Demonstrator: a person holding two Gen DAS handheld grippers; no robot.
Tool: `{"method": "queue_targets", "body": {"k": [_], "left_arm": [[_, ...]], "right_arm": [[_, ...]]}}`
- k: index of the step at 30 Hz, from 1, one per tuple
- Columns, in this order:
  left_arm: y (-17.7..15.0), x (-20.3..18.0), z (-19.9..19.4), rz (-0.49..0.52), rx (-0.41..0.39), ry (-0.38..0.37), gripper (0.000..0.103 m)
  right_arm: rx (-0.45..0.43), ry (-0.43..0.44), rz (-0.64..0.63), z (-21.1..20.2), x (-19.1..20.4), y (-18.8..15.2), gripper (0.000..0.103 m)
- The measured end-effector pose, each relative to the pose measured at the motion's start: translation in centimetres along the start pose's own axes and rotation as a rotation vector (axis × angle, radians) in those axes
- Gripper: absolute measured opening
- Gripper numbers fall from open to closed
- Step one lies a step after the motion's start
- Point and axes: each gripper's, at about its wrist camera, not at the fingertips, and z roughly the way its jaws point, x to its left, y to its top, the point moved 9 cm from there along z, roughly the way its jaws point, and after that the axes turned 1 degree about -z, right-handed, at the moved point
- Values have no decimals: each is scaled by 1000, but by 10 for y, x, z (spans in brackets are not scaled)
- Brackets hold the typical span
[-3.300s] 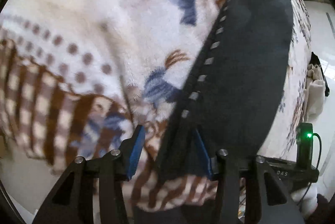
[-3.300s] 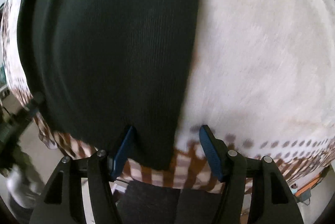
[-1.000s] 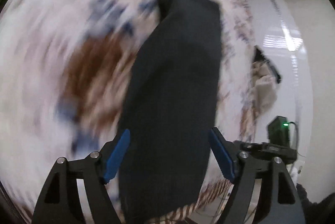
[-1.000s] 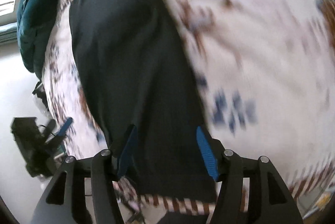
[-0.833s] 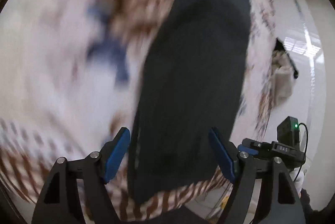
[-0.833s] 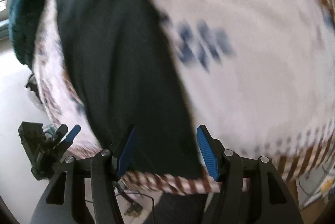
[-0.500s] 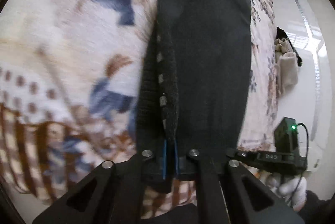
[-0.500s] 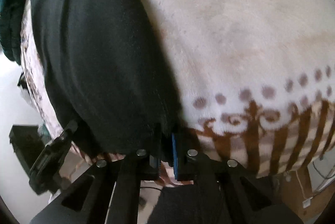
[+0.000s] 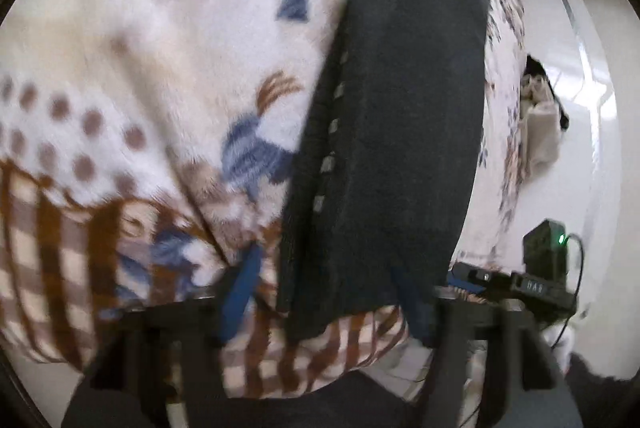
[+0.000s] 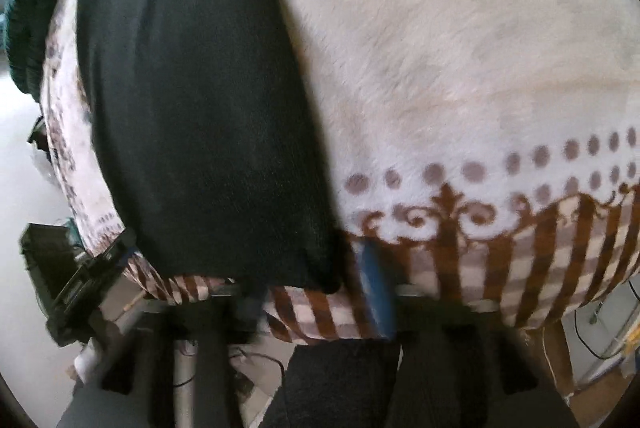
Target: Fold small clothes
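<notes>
A dark charcoal garment (image 9: 400,116) lies folded in a long strip on a fleece blanket (image 9: 160,48), its near end at the blanket's edge. A row of small pale marks runs along its left edge. My left gripper (image 9: 326,294) is open, its blue pads either side of the garment's near end. In the right wrist view the same garment (image 10: 200,100) lies left of centre. My right gripper (image 10: 312,296) is open at the garment's near right corner; the left pad is blurred and hard to see.
The blanket (image 10: 460,48) is cream with blue and brown flowers, dots and a brown striped border. A pale cloth bundle (image 9: 542,132) lies on the white floor at right. The other gripper (image 9: 516,282) shows at right. A dark green blanket (image 10: 24,20) sits far left.
Half a second ago both grippers were shut on the garment's near end. Both have now opened and let go; the garment lies flat on the blanket.
</notes>
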Motion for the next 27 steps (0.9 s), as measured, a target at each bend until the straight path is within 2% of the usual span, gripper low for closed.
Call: {"method": "queue_targets", "body": {"k": [1, 4, 5, 6, 9, 10, 11, 12, 14, 15, 16, 18, 22, 27], "left_arm": [[0, 2, 6, -8, 18, -15, 64], [5, 5, 28, 20, 48, 30, 64], [6, 3, 29, 26, 51, 20, 67], [8, 0, 30, 28, 51, 13, 71], [7, -6, 28, 40, 30, 7, 70], [6, -10, 27, 45, 20, -1, 58], [4, -14, 25, 53, 9, -4, 41], [1, -18, 26, 46, 24, -31, 5], [-1, -14, 23, 5, 32, -76, 8], [-1, -14, 22, -17, 30, -91, 8], [-1, -14, 19, -36, 25, -104, 8], [-3, -13, 9, -49, 9, -112, 8], [-6, -30, -14, -53, -31, -144, 8], [16, -84, -53, -37, -111, -246, 8]], "right_arm": [[-6, 33, -16, 1, 3, -1, 60], [23, 81, -36, 18, 1, 0, 60], [38, 97, -31, 28, 2, 1, 60], [43, 108, -24, 30, -1, 4, 63], [31, 168, 5, 36, -1, 7, 70], [24, 189, 9, 37, -2, 7, 70], [18, 198, 9, 37, 1, 7, 70], [17, 211, 9, 36, 4, 5, 69], [19, 246, 12, 36, 9, 2, 49], [23, 247, 18, 39, 12, 4, 26], [20, 254, 31, 40, 14, 2, 17], [2, 289, 67, 33, 16, 0, 14], [-48, 323, 49, 12, 27, -12, 12], [-136, 378, -17, -46, 58, -13, 12]]}}
